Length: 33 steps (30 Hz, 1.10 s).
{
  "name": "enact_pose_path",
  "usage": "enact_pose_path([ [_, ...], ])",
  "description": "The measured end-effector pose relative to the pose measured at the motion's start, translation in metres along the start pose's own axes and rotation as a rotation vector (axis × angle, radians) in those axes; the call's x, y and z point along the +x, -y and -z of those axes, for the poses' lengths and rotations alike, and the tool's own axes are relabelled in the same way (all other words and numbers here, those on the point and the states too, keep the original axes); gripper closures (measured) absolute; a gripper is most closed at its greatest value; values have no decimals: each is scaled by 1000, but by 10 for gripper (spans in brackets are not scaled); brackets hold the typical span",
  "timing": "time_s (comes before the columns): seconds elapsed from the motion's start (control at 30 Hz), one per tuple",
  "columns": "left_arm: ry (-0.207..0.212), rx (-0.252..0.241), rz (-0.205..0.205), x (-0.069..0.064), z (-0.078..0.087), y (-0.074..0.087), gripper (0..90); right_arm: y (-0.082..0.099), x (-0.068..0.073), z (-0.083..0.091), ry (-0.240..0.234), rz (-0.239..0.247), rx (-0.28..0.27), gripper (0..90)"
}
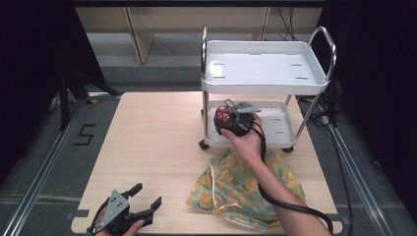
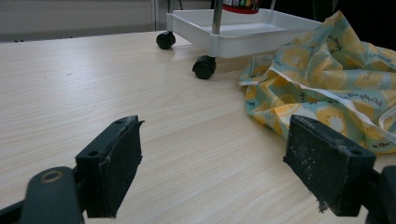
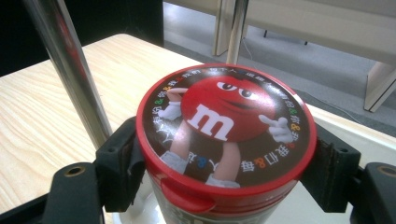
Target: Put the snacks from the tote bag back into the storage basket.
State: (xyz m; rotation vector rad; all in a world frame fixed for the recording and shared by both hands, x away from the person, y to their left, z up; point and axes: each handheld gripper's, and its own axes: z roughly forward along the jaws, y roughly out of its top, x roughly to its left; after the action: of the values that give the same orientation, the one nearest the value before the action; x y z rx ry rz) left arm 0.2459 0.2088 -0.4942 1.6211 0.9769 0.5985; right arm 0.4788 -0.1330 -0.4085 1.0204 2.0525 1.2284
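Note:
A candy jar (image 3: 226,140) with a red M&M's lid sits between the jaws of my right gripper (image 3: 224,163), which is shut on it just below the lid. In the high view the jar (image 1: 223,116) is at the front left of the lower shelf of a small white cart (image 1: 280,129), with my right gripper (image 1: 231,119) reaching in from the front. My left gripper (image 1: 145,196) rests open near the table's front left edge, nothing between its jaws. In the left gripper view the jaws point toward a yellow patterned cloth bag (image 2: 327,79).
The cart's upper shelf (image 1: 263,66) is bare, and a chrome post (image 3: 70,70) stands just left of the jar. The cloth bag (image 1: 241,189) lies crumpled on the table in front of the cart, under my right forearm. Cart wheels (image 2: 204,66) rest on the wooden table (image 1: 147,132).

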Motion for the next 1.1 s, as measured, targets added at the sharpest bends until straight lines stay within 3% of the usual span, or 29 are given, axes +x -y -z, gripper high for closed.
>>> enact_pose_path([
  [0.33,9,-4,-2,-1,-2,0,181,4,-1,-5,5,0,19,265],
  [0.5,3,1,-19,0,1,-1,181,0,-2,-10,15,18,3,265],
  [0.87,7,-15,-6,-1,-2,-1,182,0,0,-9,22,7,4,265],
  [0.93,10,-19,-8,0,-2,-1,183,4,2,-10,34,-20,20,265],
  [0.97,3,-14,-7,-1,-2,-1,183,6,0,-11,19,7,9,265],
  [1.1,3,-19,-15,-1,-1,-2,183,8,-1,-12,22,2,16,265],
])
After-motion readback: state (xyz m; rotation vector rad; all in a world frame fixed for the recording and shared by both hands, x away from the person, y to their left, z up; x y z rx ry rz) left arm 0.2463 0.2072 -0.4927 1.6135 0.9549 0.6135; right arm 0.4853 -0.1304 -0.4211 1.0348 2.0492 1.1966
